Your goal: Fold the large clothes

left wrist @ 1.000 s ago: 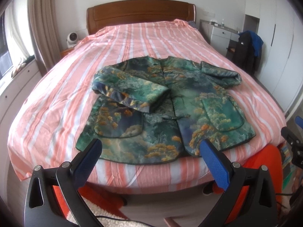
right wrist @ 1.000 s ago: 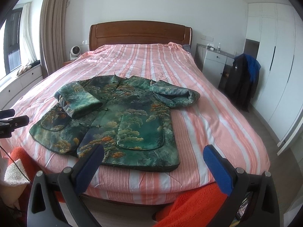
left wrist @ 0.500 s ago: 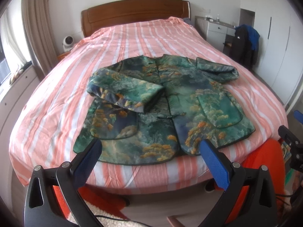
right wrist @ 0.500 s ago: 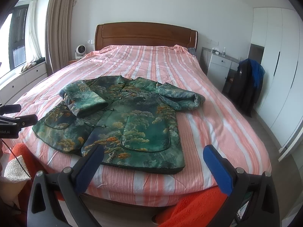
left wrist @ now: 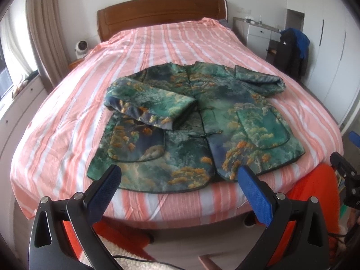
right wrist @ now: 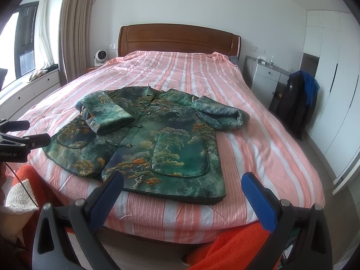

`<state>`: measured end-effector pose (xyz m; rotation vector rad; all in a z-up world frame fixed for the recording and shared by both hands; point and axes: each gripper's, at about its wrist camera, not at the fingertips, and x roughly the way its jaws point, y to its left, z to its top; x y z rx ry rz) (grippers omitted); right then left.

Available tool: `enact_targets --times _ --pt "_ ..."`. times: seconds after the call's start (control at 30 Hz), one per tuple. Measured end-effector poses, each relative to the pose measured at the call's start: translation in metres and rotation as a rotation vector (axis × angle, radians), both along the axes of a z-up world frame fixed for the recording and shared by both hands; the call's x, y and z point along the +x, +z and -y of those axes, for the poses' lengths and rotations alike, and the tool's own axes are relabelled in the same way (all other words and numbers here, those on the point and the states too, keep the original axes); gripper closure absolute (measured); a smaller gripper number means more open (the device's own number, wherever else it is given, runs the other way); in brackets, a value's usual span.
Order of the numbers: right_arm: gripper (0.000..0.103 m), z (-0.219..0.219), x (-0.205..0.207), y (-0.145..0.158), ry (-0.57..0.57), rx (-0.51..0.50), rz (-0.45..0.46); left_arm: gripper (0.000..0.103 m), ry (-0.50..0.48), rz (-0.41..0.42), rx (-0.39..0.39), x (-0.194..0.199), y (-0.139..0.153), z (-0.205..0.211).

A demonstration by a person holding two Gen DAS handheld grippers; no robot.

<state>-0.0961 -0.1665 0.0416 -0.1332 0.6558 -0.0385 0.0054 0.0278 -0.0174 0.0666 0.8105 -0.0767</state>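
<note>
A green patterned jacket (left wrist: 202,117) lies flat, front up, near the foot of the bed; it also shows in the right wrist view (right wrist: 157,141). Its left sleeve (left wrist: 153,105) is folded across the chest, and the right sleeve (left wrist: 261,79) lies bunched out to the side. My left gripper (left wrist: 180,180) is open and empty, held off the foot of the bed just before the hem. My right gripper (right wrist: 183,185) is open and empty, before the hem's right part. The left gripper also shows at the left edge of the right wrist view (right wrist: 22,139).
The bed (left wrist: 67,123) has a pink striped cover and a wooden headboard (right wrist: 180,38). A white dresser (right wrist: 265,78) and a chair with dark clothes (right wrist: 297,103) stand to the right. Window bench (right wrist: 27,90) to the left. An orange cloth (right wrist: 236,247) lies below the bed's foot.
Both grippers have shifted slightly nearer to the foot of the bed and tilted a little; the jacket has not moved and both stay open.
</note>
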Motion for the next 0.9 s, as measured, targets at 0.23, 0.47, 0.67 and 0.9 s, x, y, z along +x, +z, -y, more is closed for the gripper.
enact_targets --times 0.23,0.47,0.67,0.9 --pt "0.0 -0.001 -0.0003 -0.0005 0.006 -0.002 -0.001 0.0 -0.003 -0.002 0.0 -0.0012 -0.0008 -0.0018" --pt "0.0 -0.0011 -0.0008 -0.0016 0.007 0.001 0.0 0.0 -0.003 -0.004 0.003 -0.0029 -0.0029 -0.0024" --pt "0.0 -0.001 -0.0009 -0.0022 0.01 0.002 -0.005 0.0 -0.002 -0.01 0.007 -0.0032 -0.0037 -0.0018" --pt "0.0 -0.0011 -0.0006 -0.0026 0.011 0.002 -0.005 0.0 -0.002 -0.011 0.007 -0.0029 -0.0043 0.0003"
